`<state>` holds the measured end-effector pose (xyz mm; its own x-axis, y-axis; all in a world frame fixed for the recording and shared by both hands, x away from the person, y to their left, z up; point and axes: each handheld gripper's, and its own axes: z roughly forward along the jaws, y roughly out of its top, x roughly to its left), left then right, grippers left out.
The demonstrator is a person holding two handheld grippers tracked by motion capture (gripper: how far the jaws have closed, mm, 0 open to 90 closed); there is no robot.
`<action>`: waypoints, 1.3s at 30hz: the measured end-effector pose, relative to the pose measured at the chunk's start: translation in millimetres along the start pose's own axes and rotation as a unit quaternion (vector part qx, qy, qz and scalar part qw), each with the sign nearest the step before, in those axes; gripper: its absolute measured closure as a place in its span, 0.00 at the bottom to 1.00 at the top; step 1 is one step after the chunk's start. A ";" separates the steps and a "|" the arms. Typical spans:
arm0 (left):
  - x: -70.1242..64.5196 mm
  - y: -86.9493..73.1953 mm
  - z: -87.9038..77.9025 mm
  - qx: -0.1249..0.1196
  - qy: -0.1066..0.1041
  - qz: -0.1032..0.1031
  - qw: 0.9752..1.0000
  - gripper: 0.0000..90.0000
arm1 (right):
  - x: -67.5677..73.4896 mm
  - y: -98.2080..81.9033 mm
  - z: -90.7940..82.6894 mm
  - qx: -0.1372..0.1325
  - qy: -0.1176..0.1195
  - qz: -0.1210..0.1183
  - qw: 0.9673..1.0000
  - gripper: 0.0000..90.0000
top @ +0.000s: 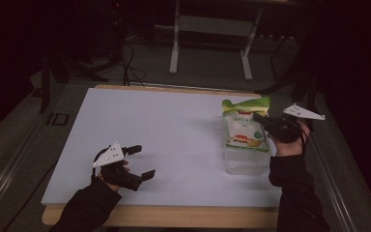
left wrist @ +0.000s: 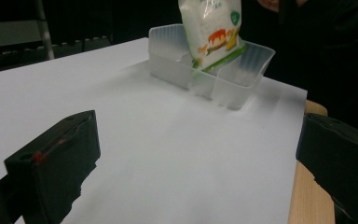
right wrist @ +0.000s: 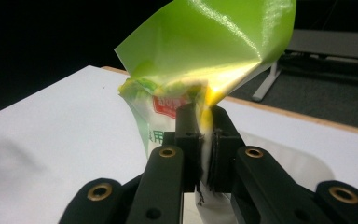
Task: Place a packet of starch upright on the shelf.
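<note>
While the white table (top: 164, 130) gives you plenty of room, your work is all at its right side, where the clear plastic bin (left wrist: 242, 74) sits near the right edge. Your right gripper (right wrist: 205, 140) has its jaws clamped on the edge of the green-topped pouch (top: 244, 128), which hangs upright with its bottom inside the bin. Judging by that, you are lowering it in: keep it vertical, ease it down between the walls, and release only once it rests. Your left gripper (top: 137, 162) waits with jaws spread wide, holding nothing, well apart near the front edge.
</note>
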<state>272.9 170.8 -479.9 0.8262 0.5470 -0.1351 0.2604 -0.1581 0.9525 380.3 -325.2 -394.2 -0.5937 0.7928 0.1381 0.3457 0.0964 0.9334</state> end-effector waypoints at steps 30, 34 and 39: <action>1.8 -12.2 3.2 0.004 -0.010 -0.014 1.000 0.00 | -28.3 -61.8 -5.2 0.021 0.002 0.063 0.998 0.95; 2.0 -11.4 3.5 0.001 -0.011 -0.014 1.000 0.00 | -32.1 -65.9 -9.3 0.023 0.002 0.069 0.997 0.95; 1.3 -10.7 3.0 0.000 -0.011 -0.012 1.000 0.00 | -26.6 -61.0 -9.1 0.033 -0.018 0.041 0.998 0.91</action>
<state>272.7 170.7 -491.1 0.8304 0.5328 -0.1630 0.2800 -0.1462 0.9488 368.4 -357.6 -451.7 -0.5358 0.8204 0.1998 0.4399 0.0692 0.8954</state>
